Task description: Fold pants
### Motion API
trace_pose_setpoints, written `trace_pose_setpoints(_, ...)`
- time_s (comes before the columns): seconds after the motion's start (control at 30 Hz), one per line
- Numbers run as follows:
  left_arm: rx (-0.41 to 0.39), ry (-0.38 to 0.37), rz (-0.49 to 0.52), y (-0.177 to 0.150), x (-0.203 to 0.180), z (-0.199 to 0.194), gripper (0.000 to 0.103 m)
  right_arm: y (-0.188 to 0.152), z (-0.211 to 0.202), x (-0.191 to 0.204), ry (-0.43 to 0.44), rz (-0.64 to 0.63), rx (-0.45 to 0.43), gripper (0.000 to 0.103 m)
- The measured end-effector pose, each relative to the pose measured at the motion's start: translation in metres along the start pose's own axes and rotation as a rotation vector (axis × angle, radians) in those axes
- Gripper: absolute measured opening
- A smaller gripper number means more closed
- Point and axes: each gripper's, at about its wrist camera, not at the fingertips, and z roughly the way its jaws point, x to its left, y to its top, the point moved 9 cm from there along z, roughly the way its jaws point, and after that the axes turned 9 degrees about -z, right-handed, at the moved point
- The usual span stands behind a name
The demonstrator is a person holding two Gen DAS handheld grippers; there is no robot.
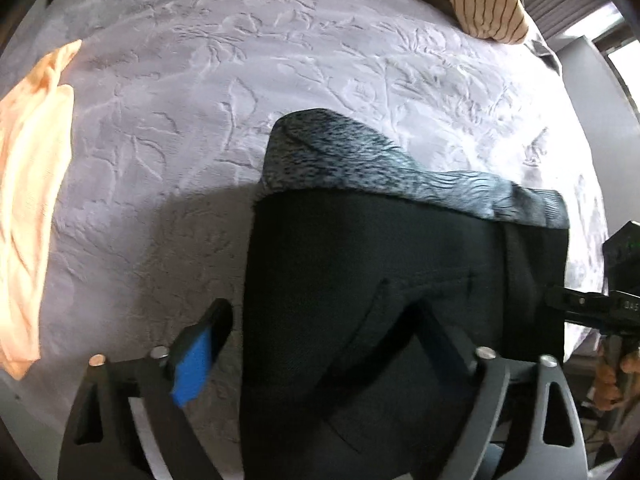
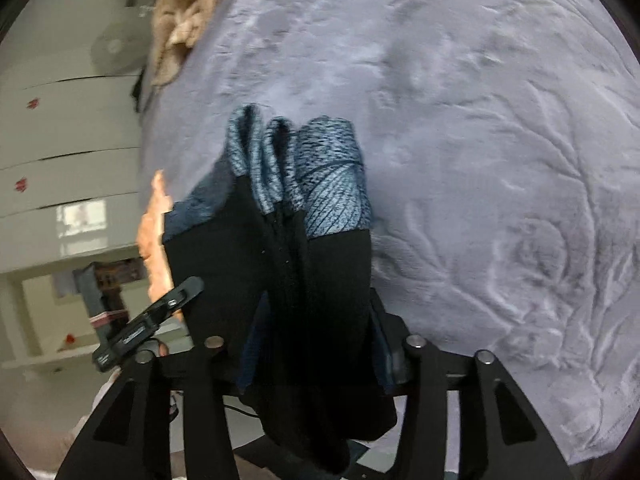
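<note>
Your left gripper [image 1: 320, 336] points steeply down over the pants [image 1: 400, 280], jaws spread wide, one finger off the cloth's left edge, the other over it. Your right gripper [image 2: 316, 344] angles down at the pants' right edge, bunched fabric filling its jaws.

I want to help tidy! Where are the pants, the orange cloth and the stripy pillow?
pants [image 1: 400, 264], left wrist view, black middle panel.
orange cloth [image 1: 32, 184], left wrist view, its middle.
stripy pillow [image 1: 484, 4], left wrist view, striped front.
</note>
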Motion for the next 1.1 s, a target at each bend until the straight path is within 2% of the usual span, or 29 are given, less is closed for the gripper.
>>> trace_pose_setpoints(0.07, 0.000, 0.019, 0.005, -0.001, -0.001, -0.001, 0.094, -0.001, -0.001, -0.001, -0.065, -0.025, 0.020, 0.058)
trace_pose_setpoints(0.23, -0.050, 0.142, 0.039, 0.001, -0.009, -0.014, 0.094, 0.005, -0.011, 0.012, -0.227, -0.116, 0.033, 0.060)
trace_pose_setpoints(0.33, -0.067, 0.147, 0.031, -0.002, -0.017, -0.028, 0.094, 0.006, -0.023, 0.019, -0.298, -0.131, 0.016, 0.063)
trace_pose_setpoints(0.43, -0.088, 0.156, 0.049, -0.004, -0.031, -0.037, 0.094, -0.002, -0.031, 0.026, -0.297, -0.125, -0.006, 0.064)
trace_pose_setpoints(0.7, -0.098, 0.189, 0.142, -0.012, -0.055, -0.046, 0.094, -0.010, -0.039, 0.041, -0.400, -0.179, -0.016, 0.067)
trace_pose_setpoints(0.9, -0.116, 0.212, 0.116, -0.008, -0.050, -0.054, 0.094, -0.012, -0.036, 0.054, -0.440, -0.212, -0.027, 0.078)
trace_pose_setpoints(1.1, -0.130, 0.232, 0.115, -0.009, -0.051, -0.055, 0.094, -0.013, -0.026, 0.066, -0.494, -0.248, -0.027, 0.082)
